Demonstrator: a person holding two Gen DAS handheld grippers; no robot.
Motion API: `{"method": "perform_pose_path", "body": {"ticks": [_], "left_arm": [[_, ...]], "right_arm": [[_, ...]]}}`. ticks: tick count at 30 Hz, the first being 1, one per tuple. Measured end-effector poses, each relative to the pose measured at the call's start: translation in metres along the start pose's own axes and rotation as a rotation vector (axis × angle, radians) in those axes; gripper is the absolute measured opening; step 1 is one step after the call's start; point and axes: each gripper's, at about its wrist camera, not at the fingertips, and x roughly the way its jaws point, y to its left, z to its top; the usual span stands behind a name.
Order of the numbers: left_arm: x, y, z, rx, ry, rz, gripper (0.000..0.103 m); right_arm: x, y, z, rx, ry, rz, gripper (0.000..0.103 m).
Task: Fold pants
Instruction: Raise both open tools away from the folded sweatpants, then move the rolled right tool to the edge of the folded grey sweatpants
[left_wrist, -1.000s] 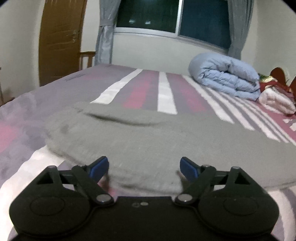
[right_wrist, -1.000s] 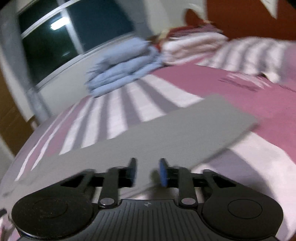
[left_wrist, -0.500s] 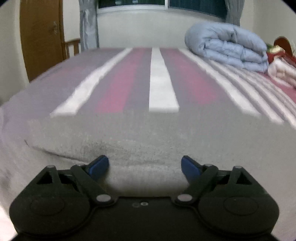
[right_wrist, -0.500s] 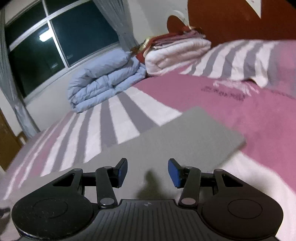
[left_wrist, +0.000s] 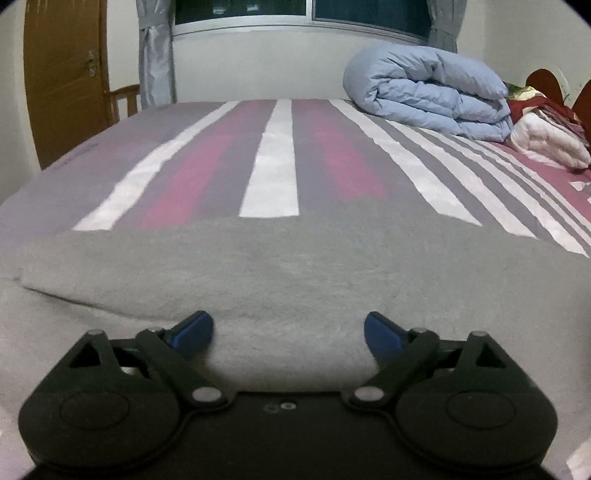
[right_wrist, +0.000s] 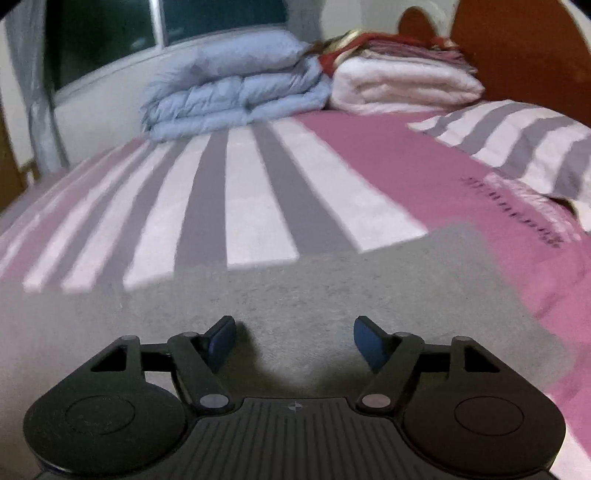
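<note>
The grey pants (left_wrist: 295, 273) lie flat across the near part of the striped bedspread (left_wrist: 273, 162), stretched from left to right just in front of me, and I hold one gripper over each end so that I can take both ends at once for a fold. My left gripper (left_wrist: 288, 332) has its blue pads spread wide over the near edge of the cloth, gripping nothing; the fabric shows plainly in the gap between them. At the far left, one layer seems to lie on another, with a soft ridge where the upper edge ends. My right gripper (right_wrist: 295, 338) is opening its jaws, and only flat grey cloth sits under the gap, with nothing pinched. From this side the pants (right_wrist: 295, 295) end in a straight edge to the right, against the pink part of the sheet. Nothing crowds the work: the folded blue duvet (left_wrist: 428, 88) and the white blanket (right_wrist: 402, 85) sit far off by the headboard (right_wrist: 524, 55), and a striped pillow (right_wrist: 517, 147) lies well apart at the far right.
</note>
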Motion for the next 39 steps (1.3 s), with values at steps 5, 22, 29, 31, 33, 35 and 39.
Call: {"method": "perform_pose_path", "body": {"ticks": [5, 22, 29, 31, 33, 35, 39], "left_arm": [[-0.055, 0.018, -0.026, -0.017, -0.113, 0.016, 0.088], [-0.070, 0.026, -0.066, -0.077, -0.109, 0.052, 0.093], [-0.068, 0.022, -0.069, -0.064, -0.103, 0.061, 0.095], [-0.068, 0.022, -0.069, -0.064, -0.102, 0.060, 0.095], [-0.067, 0.022, -0.069, -0.061, -0.100, 0.061, 0.096], [-0.067, 0.022, -0.069, -0.060, -0.100, 0.062, 0.096], [-0.067, 0.022, -0.069, -0.061, -0.099, 0.061, 0.096]], "right_arm": [[-0.070, -0.063, -0.011, 0.227, -0.153, 0.061, 0.071], [-0.092, -0.192, -0.065, 0.869, -0.132, 0.171, 0.032], [-0.081, -0.187, -0.051, 0.778, -0.129, 0.172, 0.010], [-0.082, -0.183, -0.047, 0.741, -0.158, 0.191, 0.010], [-0.078, -0.182, -0.047, 0.709, -0.120, 0.149, 0.010], [-0.074, -0.184, -0.051, 0.722, -0.099, 0.141, 0.010], [-0.086, -0.181, -0.058, 0.720, -0.110, 0.134, 0.011]]}}
